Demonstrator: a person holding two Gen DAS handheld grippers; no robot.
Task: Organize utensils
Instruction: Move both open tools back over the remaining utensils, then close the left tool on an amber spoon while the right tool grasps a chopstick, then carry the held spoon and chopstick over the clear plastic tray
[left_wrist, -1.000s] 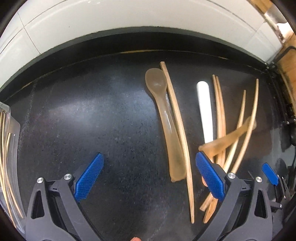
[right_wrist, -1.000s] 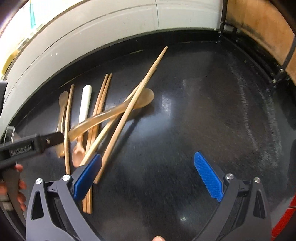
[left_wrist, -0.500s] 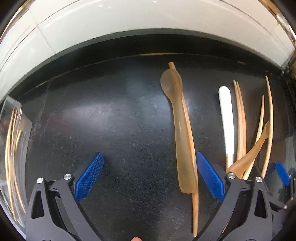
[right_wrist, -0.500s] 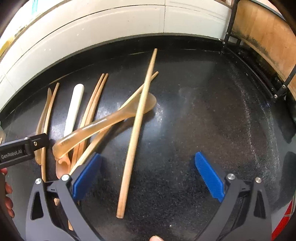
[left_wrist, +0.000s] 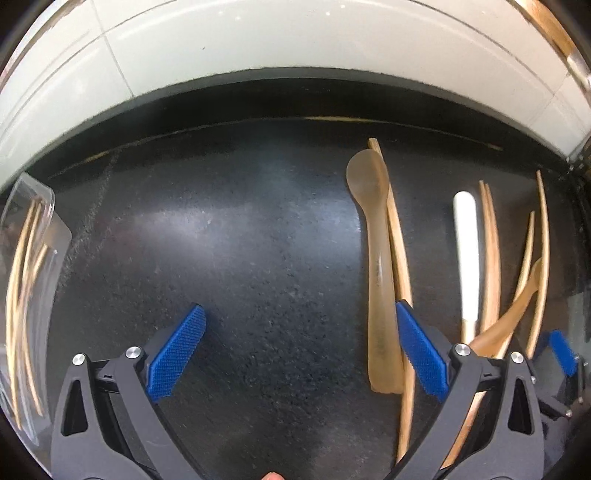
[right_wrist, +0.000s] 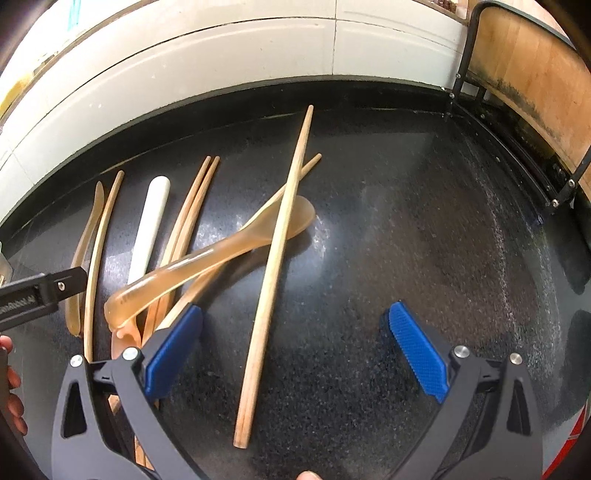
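A speckled black countertop (right_wrist: 424, 229) runs back to a white tiled wall (right_wrist: 221, 48). The right gripper (right_wrist: 291, 354) hangs spread wide and empty, with the long pale wooden chopstick (right_wrist: 275, 258) lying between its jaws, its long axis pointing away toward the wall. That chopstick crosses a translucent amber plastic spoon (right_wrist: 221, 251). The left gripper (left_wrist: 299, 354), also agape and empty, has another amber spoon (left_wrist: 376, 273) just inside its right finger. The right gripper looks nearer the chopstick.
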